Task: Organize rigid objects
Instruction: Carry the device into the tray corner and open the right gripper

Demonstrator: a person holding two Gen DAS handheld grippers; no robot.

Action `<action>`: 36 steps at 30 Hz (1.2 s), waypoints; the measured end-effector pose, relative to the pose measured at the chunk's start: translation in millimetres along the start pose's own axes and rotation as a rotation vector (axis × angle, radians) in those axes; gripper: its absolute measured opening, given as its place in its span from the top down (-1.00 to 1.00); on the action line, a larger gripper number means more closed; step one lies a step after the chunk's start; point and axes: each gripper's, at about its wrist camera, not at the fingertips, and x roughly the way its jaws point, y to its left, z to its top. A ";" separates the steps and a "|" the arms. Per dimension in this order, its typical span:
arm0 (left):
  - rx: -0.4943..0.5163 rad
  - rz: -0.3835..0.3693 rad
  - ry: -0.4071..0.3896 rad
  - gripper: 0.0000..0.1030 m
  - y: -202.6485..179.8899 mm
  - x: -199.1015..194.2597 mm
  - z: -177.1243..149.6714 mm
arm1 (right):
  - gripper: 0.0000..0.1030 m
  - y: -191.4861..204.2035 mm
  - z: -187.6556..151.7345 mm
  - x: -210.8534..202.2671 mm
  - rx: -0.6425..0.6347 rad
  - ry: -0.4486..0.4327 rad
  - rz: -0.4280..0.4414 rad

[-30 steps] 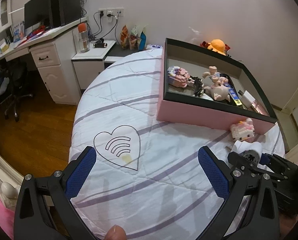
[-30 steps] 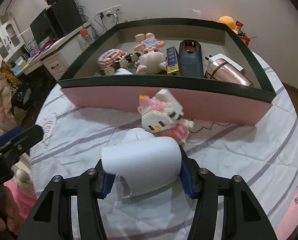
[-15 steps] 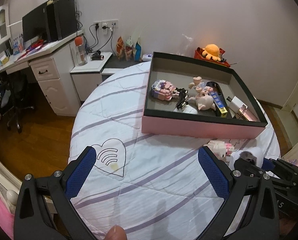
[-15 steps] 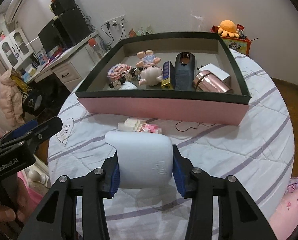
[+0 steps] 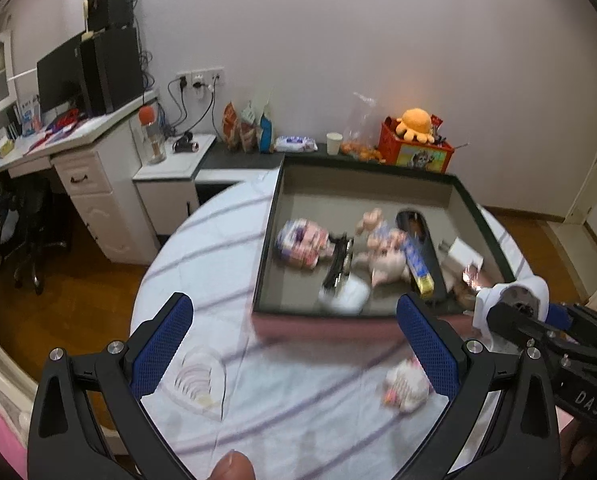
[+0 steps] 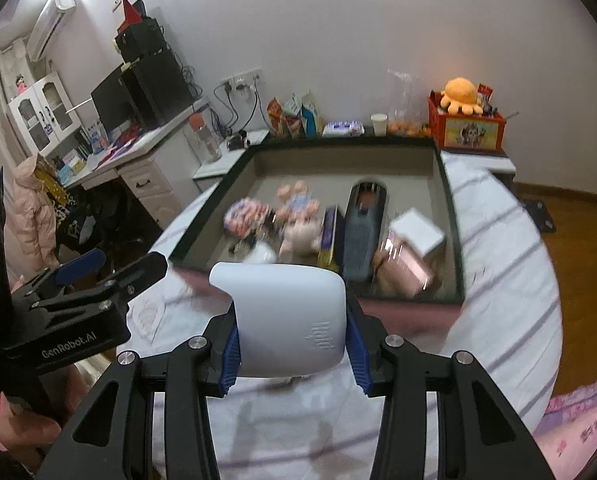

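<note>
My right fingers (image 6: pixel 292 340) clamp the white device (image 6: pixel 288 316) above the bed, short of the box (image 6: pixel 450 216), which lies straight ahead. My left fingers (image 5: pixel 298 344) gape wide, empty, farther from it.

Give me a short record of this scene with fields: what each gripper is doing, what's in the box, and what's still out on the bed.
right gripper: shut on the white device, held above the bedspread
left gripper: open, nothing between its pads
box: pink outside, dark rim, holds block toy, doll, blue-yellow pack, dark remote, white adapter, rose metallic cup
left out: pink-white block figure on the bedspread, in front of the box
</note>
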 end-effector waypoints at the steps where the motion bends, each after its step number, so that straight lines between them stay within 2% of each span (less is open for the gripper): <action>1: -0.001 0.000 -0.007 -1.00 -1.4 3.6 6.8 | 0.12 -2.7 6.4 1.7 -0.003 -0.006 -0.005; 6: 0.001 0.011 -0.024 -1.00 -8.8 34.0 43.8 | 0.12 -28.4 50.2 24.9 -0.004 -0.028 -0.050; 13: 0.001 0.010 0.021 -1.00 -21.3 94.1 75.9 | 0.13 -67.9 97.7 93.9 0.003 0.030 -0.130; 19: 0.021 -0.003 0.058 -1.00 -35.7 127.8 84.5 | 0.12 -85.9 105.1 126.5 0.004 0.079 -0.176; 26: 0.036 0.008 0.081 -1.00 -45.6 143.0 86.5 | 0.10 -96.3 106.2 142.5 0.014 0.124 -0.225; 31: 0.035 0.006 0.083 -1.00 -45.7 141.0 86.5 | -0.29 -87.3 107.2 142.8 -0.020 0.125 -0.236; 34: 0.032 0.007 0.072 -1.00 -42.3 131.9 86.5 | -0.65 -79.4 105.8 135.9 -0.028 0.106 -0.244; 36: 0.027 0.007 0.061 -1.00 -39.6 121.4 85.7 | -0.65 -75.1 106.5 125.7 -0.034 0.076 -0.252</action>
